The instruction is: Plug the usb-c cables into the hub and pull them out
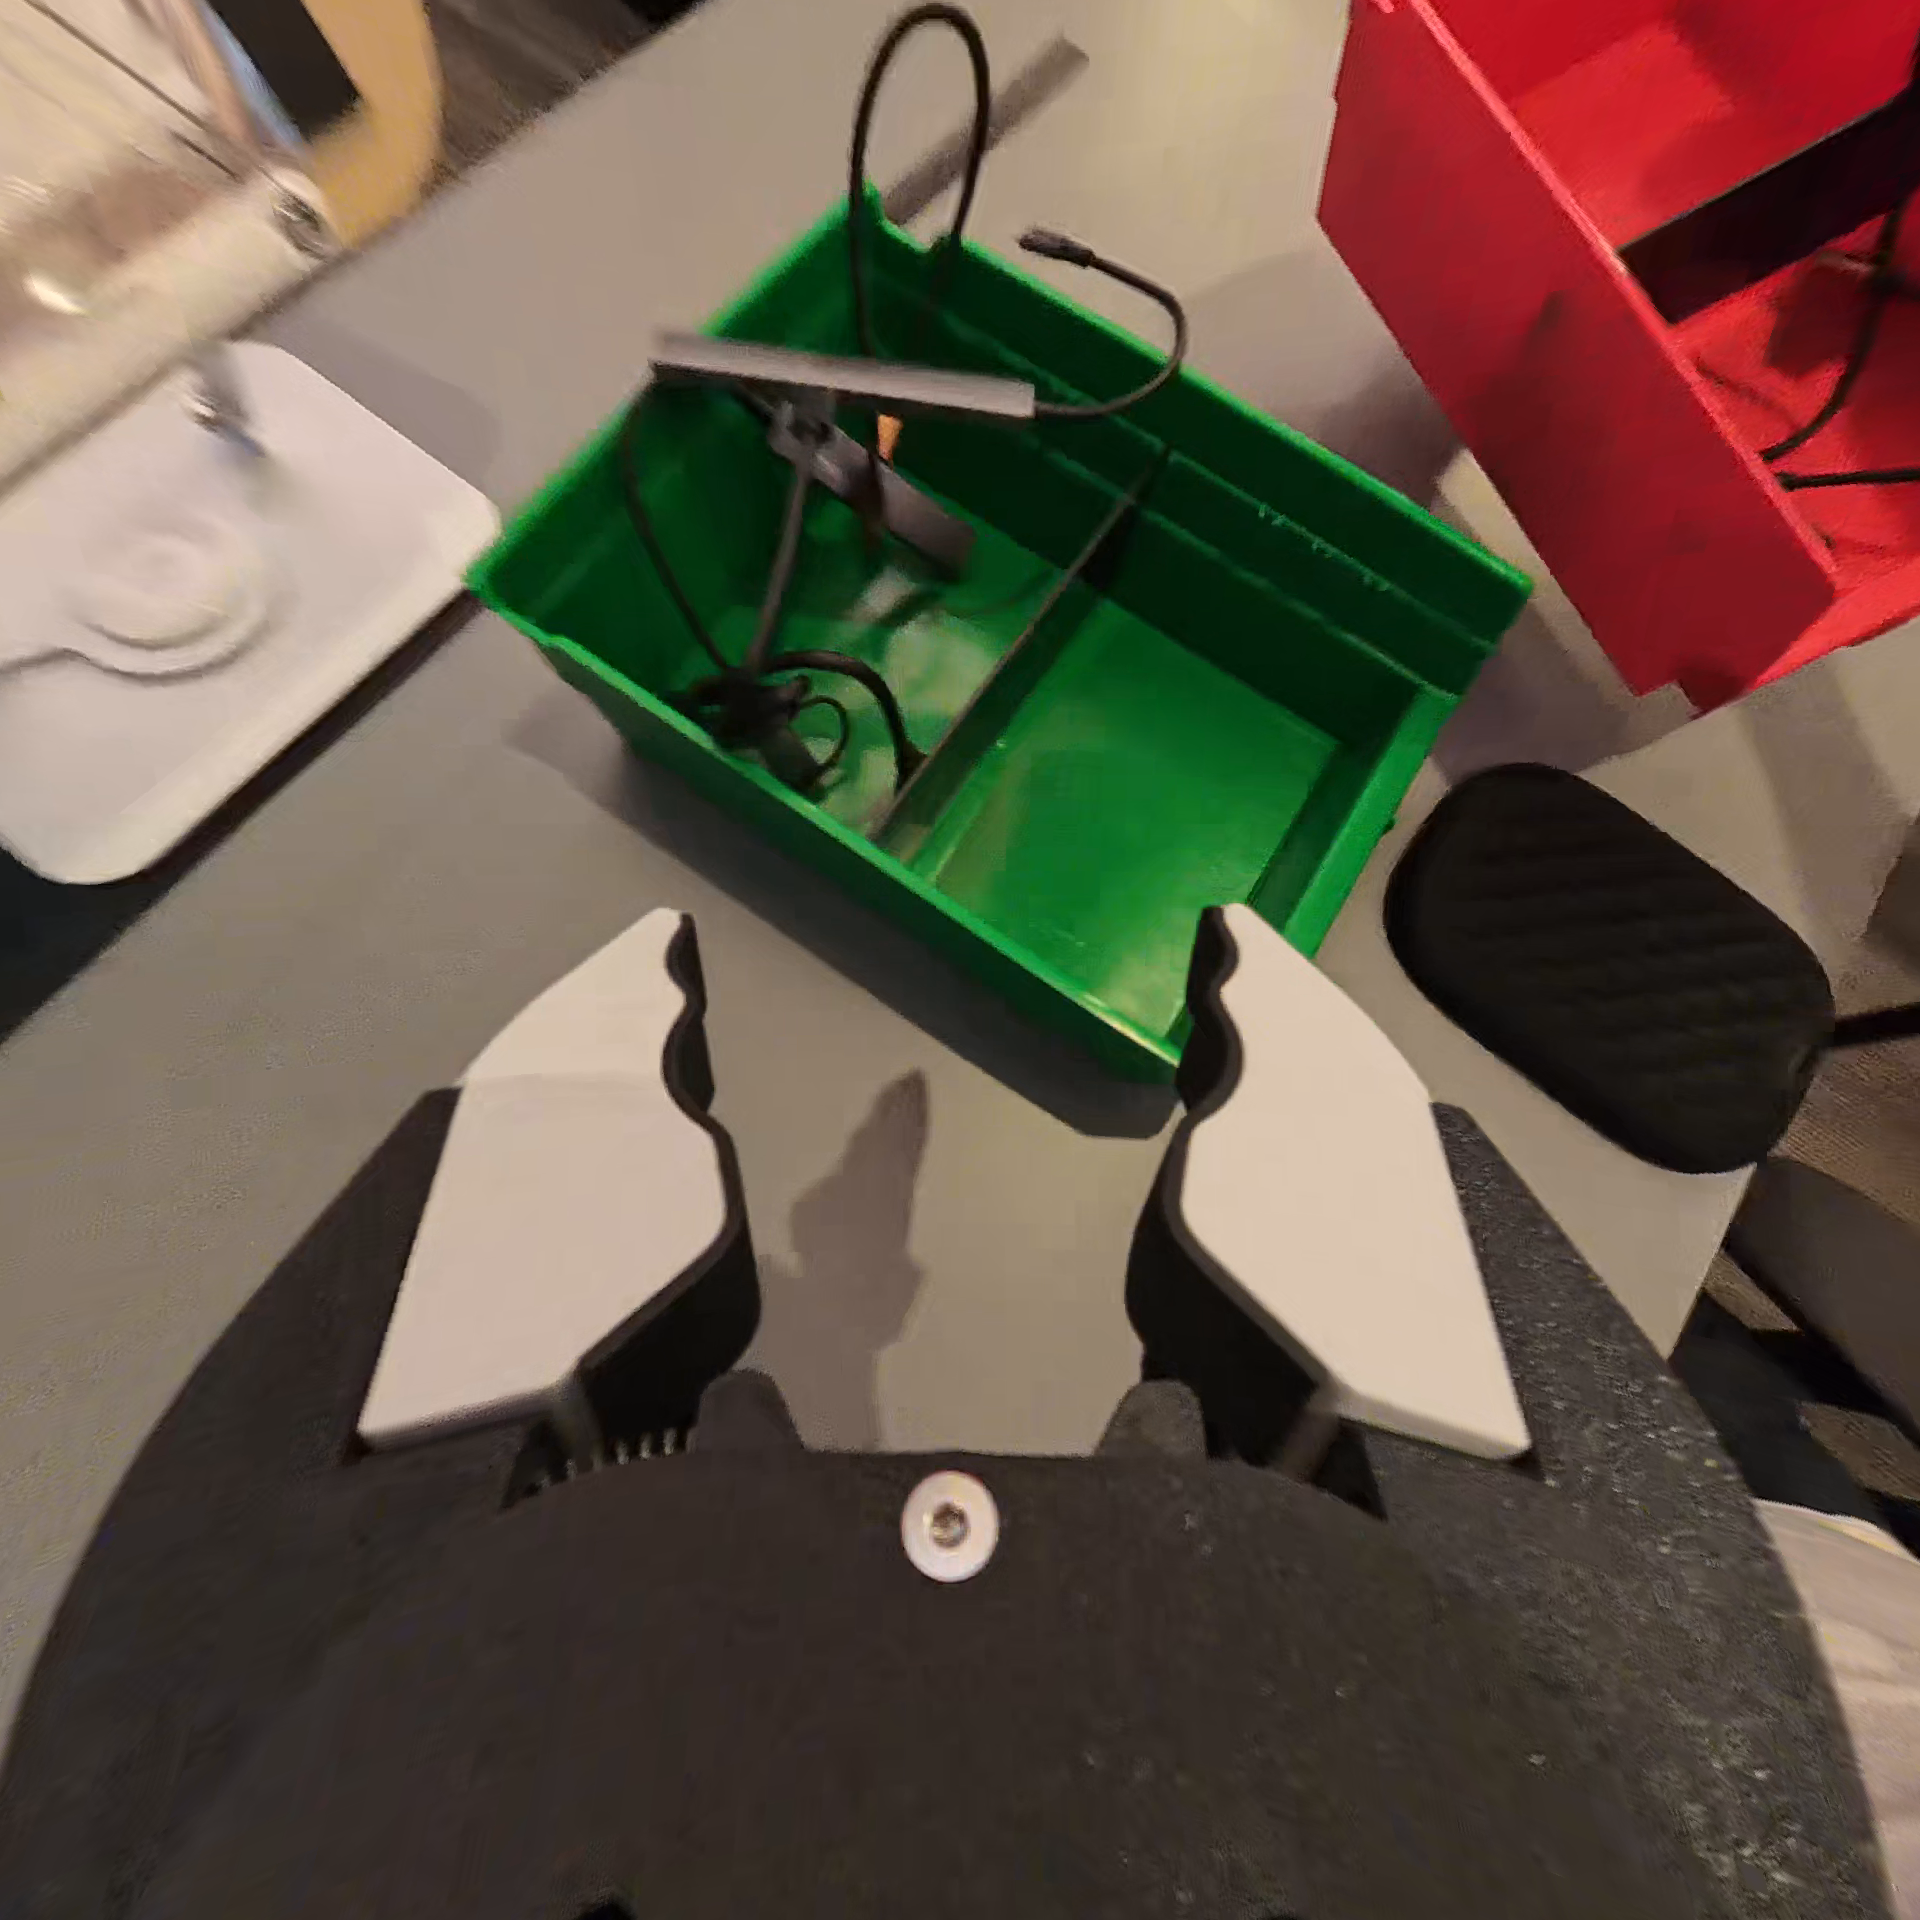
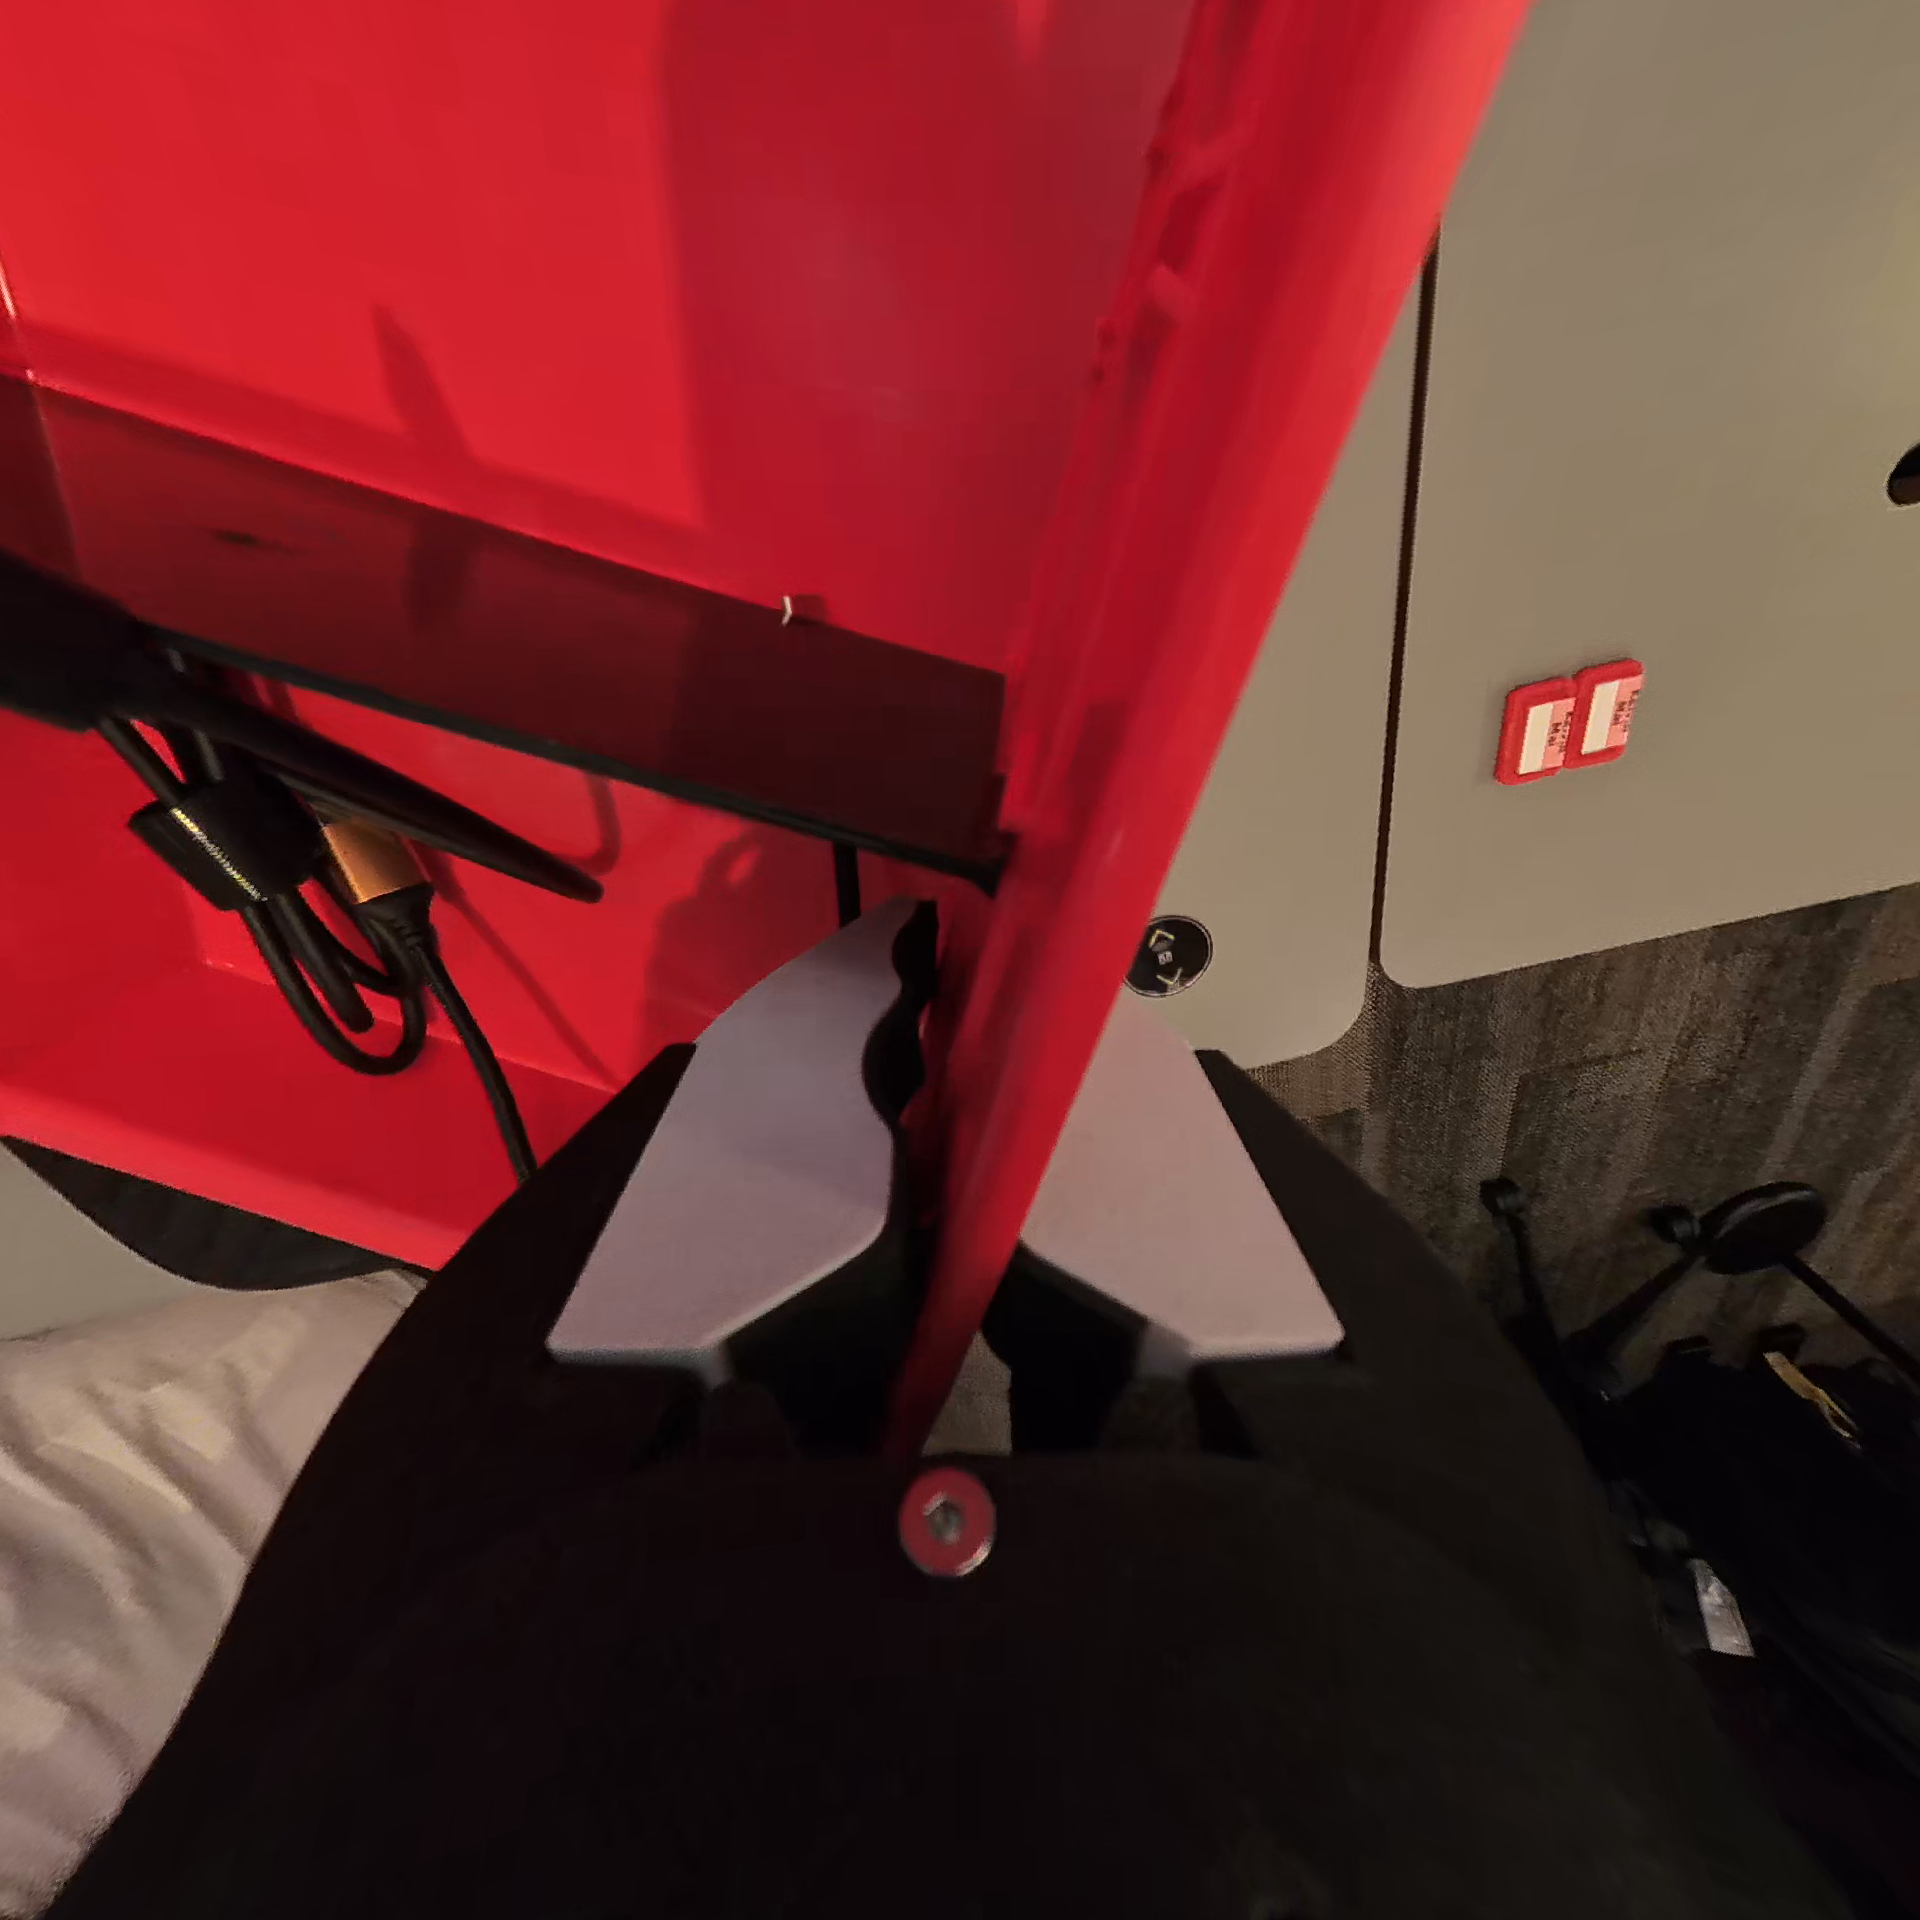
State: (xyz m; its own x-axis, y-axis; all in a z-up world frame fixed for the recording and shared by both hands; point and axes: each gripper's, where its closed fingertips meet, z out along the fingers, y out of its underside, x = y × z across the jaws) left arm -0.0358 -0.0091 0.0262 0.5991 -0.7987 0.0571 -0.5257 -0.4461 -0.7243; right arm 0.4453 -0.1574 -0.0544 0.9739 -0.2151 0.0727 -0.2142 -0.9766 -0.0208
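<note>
A grey table point(image 1: 312, 935) fills the left wrist view, with a black chair armrest point(image 1: 1605, 966) at three o'clock. In the right wrist view, grey carpet point(image 2: 1558, 1091) shows at four o'clock, beside a second pale desk point(image 2: 1662, 416).

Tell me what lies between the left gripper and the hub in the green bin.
In the left wrist view: bare grey table, then the green bin's near wall. The left gripper is open and empty; the hub sits propped over the bin's far compartment.
</note>
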